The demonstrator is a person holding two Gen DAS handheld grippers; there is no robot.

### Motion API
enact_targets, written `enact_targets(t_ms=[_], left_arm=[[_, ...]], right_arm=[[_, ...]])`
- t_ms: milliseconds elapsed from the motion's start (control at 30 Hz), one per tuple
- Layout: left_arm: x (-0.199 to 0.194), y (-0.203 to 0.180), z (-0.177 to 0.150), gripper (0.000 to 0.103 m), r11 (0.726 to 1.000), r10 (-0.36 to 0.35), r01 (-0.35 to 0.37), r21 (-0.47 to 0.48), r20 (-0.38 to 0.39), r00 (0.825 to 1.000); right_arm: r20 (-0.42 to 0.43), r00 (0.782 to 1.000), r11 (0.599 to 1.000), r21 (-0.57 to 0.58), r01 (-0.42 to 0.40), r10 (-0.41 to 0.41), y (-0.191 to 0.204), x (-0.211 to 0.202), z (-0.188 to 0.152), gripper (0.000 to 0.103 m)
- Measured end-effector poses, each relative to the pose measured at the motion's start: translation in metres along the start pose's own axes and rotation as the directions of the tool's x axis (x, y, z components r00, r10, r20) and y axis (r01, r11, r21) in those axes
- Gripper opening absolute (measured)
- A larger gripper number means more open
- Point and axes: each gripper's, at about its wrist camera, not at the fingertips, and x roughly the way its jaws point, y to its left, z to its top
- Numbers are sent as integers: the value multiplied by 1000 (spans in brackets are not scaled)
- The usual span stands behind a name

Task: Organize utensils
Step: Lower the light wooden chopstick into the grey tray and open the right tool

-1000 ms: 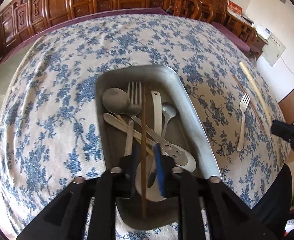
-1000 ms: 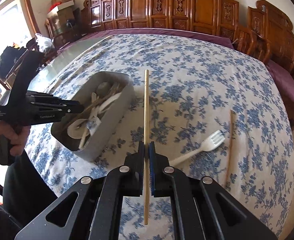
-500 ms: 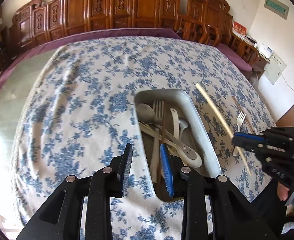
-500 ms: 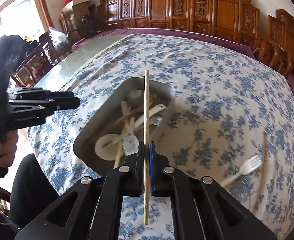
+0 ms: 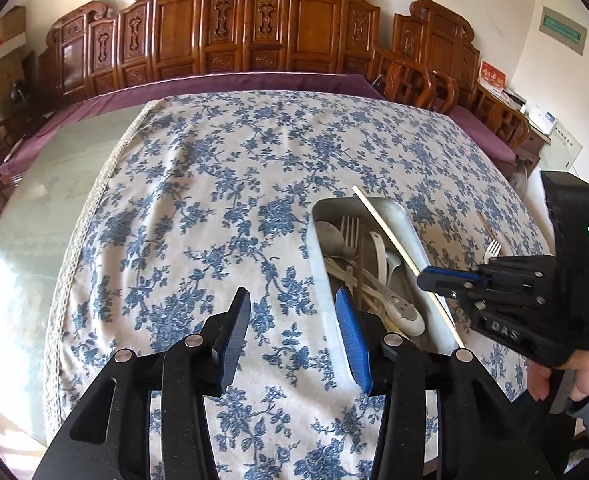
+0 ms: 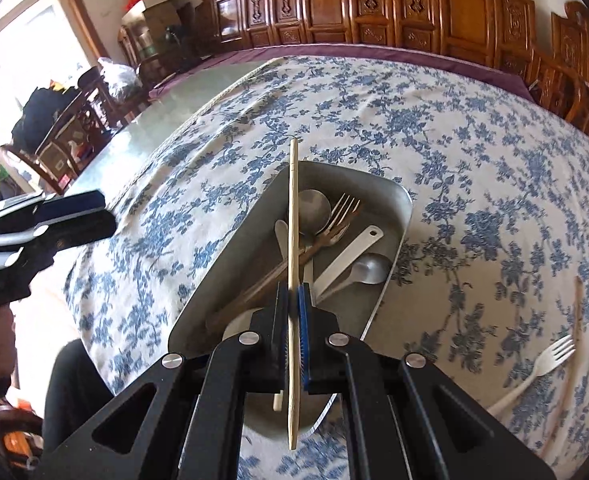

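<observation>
A metal tray [image 6: 390,196] [image 5: 404,220] on the blue-flowered tablecloth holds spoons, forks and chopsticks. My right gripper [image 6: 293,300] [image 5: 424,280] is shut on a pale chopstick [image 6: 293,216] [image 5: 386,232], held lengthwise above the tray. My left gripper [image 5: 292,304] [image 6: 102,216] is open and empty, drawn back left of the tray over the cloth. A white fork [image 6: 534,372] [image 5: 492,248] and a brown chopstick [image 6: 572,364] lie on the cloth right of the tray.
Carved wooden chairs [image 5: 254,36] line the far side of the table. A bare glass strip of table [image 5: 34,208] lies left of the cloth. Boxes and clutter [image 6: 74,120] stand at the far left near a window.
My left gripper let go of the dark chopstick into the tray, opened and pulled back to the left. My right gripper carried the pale chopstick from the cloth to above the tray.
</observation>
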Motion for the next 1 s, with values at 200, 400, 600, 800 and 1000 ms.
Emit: enact_targets(t_ms=[200, 400, 600, 800, 1000], left_arm=[[1, 5, -4, 42, 1000, 13, -13, -8, -9, 1000], [3, 7, -6, 42, 1000, 17, -17, -15, -17, 1000], [4, 6, -7, 42, 1000, 17, -18, -14, -18, 1000], [4, 4, -6, 42, 1000, 19, -19, -13, -19, 1000], [4, 0, -6, 42, 1000, 18, -19, -6, -17, 1000]], right_arm=[[-32, 999, 998, 58, 19, -18, -9, 26, 4, 6], [-53, 999, 995, 101, 14, -9, -15, 39, 1, 6], [-56, 998, 993, 122, 0, 7, -13, 43, -1, 6], [-45, 999, 990, 138, -24, 30, -6, 46, 5, 6], [-9, 1000, 997, 74, -22, 22, 2, 37, 7, 8]])
